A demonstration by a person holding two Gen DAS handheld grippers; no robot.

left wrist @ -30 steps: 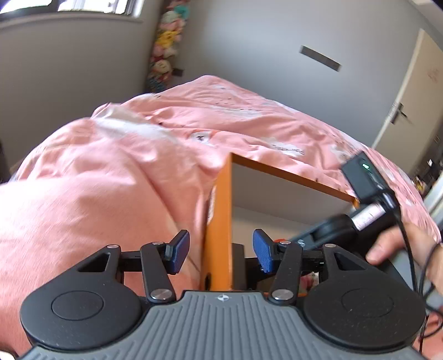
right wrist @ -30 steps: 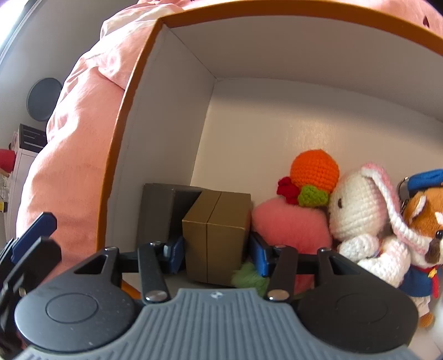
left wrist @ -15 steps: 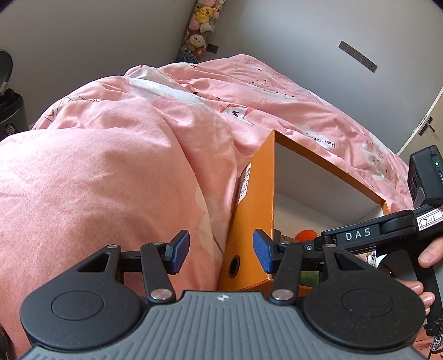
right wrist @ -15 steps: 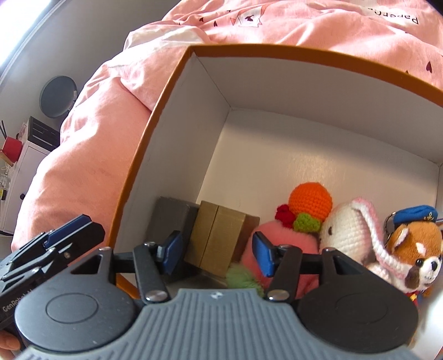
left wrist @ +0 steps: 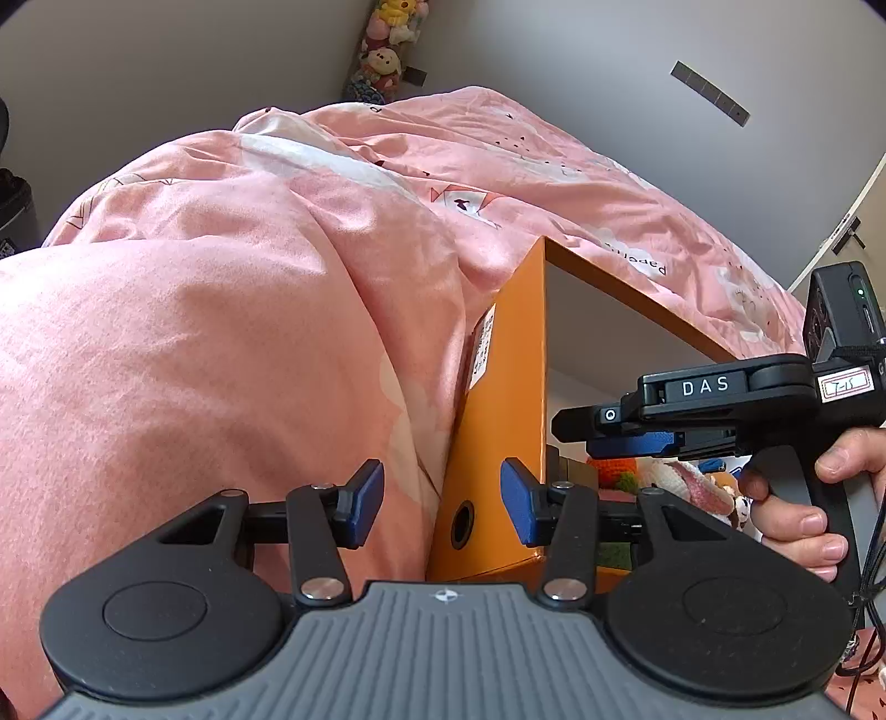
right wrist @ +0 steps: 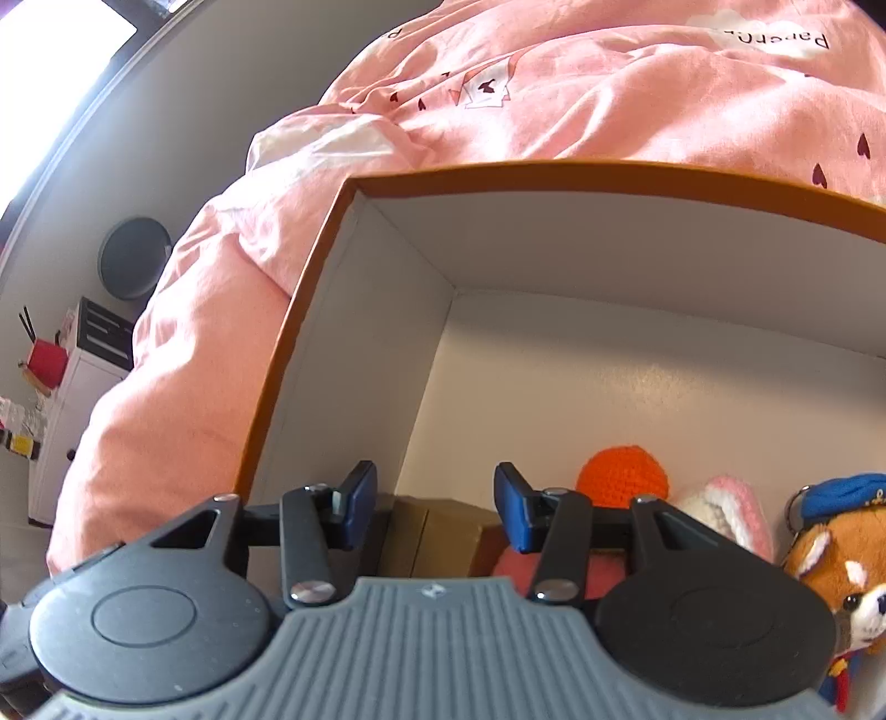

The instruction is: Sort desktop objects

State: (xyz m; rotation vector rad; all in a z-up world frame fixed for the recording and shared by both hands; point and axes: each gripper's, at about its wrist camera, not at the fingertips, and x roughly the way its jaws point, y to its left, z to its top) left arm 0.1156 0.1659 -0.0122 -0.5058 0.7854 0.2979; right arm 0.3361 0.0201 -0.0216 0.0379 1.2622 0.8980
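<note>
Bedroom: orange box [right wrist: 288, 354] on pink duvet [left wrist: 221, 343], grey walls. Left gripper [left wrist: 442, 501], right gripper [right wrist: 434, 507] jaws closing, empty.

- A rumpled pink cotton duvet [left wrist: 232, 332] printed with small hearts and white patches covers the bed.
- Plain grey walls [left wrist: 554, 50] stand behind it.
- A column of soft toys [left wrist: 382, 50] hangs in the corner.
- A round dark grey disc [right wrist: 134, 257] sits above a white cabinet [right wrist: 61, 426].
</note>
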